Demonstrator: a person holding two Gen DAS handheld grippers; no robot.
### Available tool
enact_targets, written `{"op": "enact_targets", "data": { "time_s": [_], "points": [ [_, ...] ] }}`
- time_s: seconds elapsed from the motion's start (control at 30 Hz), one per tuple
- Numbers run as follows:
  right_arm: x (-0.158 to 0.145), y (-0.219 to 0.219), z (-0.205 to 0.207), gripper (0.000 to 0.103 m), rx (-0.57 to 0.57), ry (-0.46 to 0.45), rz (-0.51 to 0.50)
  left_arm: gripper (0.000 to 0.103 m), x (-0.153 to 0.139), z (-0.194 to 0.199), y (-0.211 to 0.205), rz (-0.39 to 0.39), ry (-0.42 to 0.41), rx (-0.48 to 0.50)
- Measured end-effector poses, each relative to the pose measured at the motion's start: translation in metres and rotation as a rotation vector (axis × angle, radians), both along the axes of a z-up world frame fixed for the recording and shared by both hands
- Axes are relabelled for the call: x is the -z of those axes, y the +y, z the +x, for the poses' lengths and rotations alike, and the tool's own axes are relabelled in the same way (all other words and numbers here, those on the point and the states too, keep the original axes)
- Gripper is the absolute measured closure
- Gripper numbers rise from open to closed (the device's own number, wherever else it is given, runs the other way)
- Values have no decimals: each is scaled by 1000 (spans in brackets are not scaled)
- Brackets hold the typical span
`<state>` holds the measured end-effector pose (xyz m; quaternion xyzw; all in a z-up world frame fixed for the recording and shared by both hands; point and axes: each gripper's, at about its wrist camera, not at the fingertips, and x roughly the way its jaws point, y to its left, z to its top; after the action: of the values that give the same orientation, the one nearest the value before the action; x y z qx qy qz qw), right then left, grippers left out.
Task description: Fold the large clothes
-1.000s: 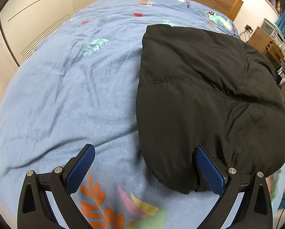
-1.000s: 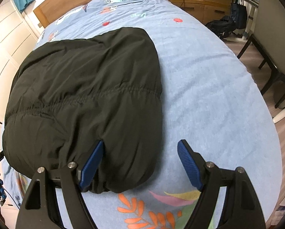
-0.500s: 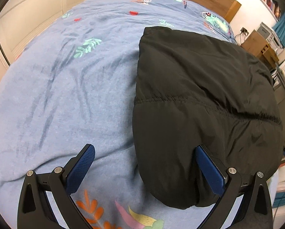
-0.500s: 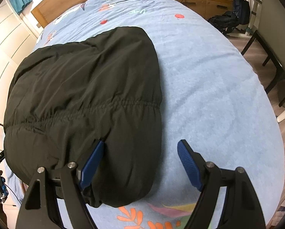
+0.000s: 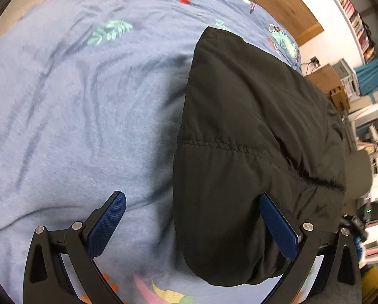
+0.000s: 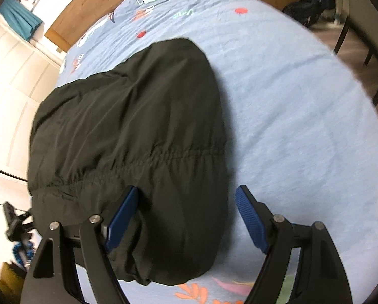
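- Plainly, a black jacket [image 5: 252,131] lay folded into a puffy bundle on the bed [image 5: 74,106], over a blue cover printed with leaves and small figures.
- In the left wrist view the jacket filled the right half of the picture, its near rounded end reaching down between the fingers.
- The left gripper [image 5: 191,224] stood wide open: its left finger [image 5: 105,224] hung over bare blue cover, while its right finger [image 5: 277,225] lay against or just over the jacket's near end; I could not tell whether it pressed in. Nothing was clamped.
- In the right wrist view the jacket [image 6: 128,131] sat to the left, with open bed [image 6: 303,126] to its right.
- The right gripper [image 6: 186,221] was also spread wide, straddling the jacket's near right corner: its left finger [image 6: 121,219] was on top of the fabric and its right finger [image 6: 249,221] was off the jacket, over the cover. It gripped nothing.
- A stitched seam crossed the jacket widthwise in both views.
- A wooden headboard [image 5: 277,2] stood at the far end of the bed.
- White cupboard doors [image 6: 16,81] showed beyond the jacket in the right wrist view.
- Both pictures were slightly blurred.
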<state>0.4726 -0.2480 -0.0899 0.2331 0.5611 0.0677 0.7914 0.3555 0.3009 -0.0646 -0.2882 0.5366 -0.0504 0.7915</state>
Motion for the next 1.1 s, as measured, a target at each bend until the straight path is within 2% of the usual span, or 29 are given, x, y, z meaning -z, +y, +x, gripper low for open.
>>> {"op": "enact_targets", "data": {
  "time_s": [0.23, 0.4, 0.53, 0.77, 0.97, 1.1],
  "points": [
    [23, 3, 5, 24, -24, 42, 92, 1, 12, -2, -5, -88, 29, 32],
    [36, 2, 6, 23, -46, 70, 112, 1, 24, 1, -8, -121, 44, 38],
    [42, 3, 6, 17, -52, 77, 94, 1, 24, 2, -6, -123, 42, 36],
    [38, 10, 7, 16, -71, 58, 34, 1, 18, 10, -5, -94, 45, 38],
    [53, 12, 11, 16, -69, 82, 102, 1, 27, 17, -13, -149, 48, 52],
    [69, 9, 14, 16, -59, 122, 194, 1, 42, 20, -15, -222, 62, 49]
  ]
}}
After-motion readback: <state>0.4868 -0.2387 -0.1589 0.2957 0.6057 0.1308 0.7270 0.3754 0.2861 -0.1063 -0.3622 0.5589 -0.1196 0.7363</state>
